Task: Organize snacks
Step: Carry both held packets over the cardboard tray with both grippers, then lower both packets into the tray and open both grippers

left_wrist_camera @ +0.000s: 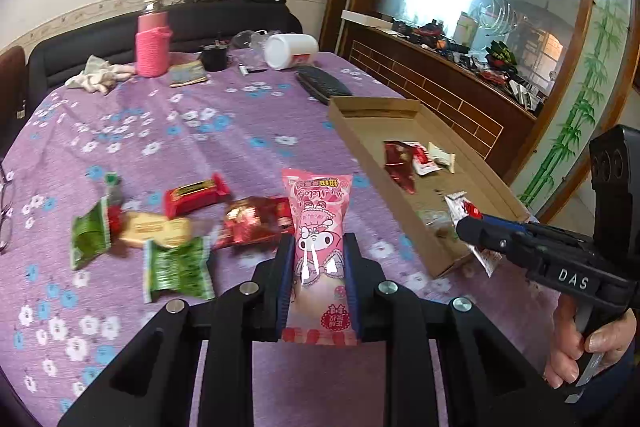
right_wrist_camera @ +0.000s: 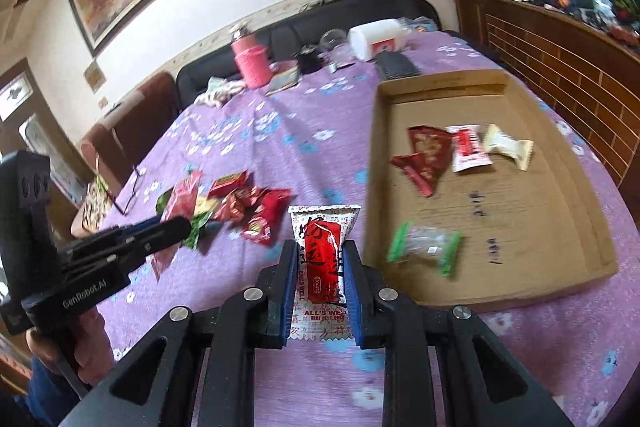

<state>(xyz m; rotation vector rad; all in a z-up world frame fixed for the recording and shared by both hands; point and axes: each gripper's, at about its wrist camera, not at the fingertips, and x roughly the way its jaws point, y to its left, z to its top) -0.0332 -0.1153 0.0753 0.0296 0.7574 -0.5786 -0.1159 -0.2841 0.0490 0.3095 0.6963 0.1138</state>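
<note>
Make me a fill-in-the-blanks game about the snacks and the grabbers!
The left gripper is shut on a ____ snack packet.
The right gripper holds a red and ____ packet.
The snacks go into the ____ tray.

Missing words: pink; white; cardboard

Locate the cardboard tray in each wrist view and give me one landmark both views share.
Left wrist view: the cardboard tray lies right of centre, running from mid-frame toward the right gripper.
Right wrist view: the cardboard tray fills the right half, beside the held red and white packet.
Shared landmark: the pink knit-sleeved bottle at the table's far end.
</note>
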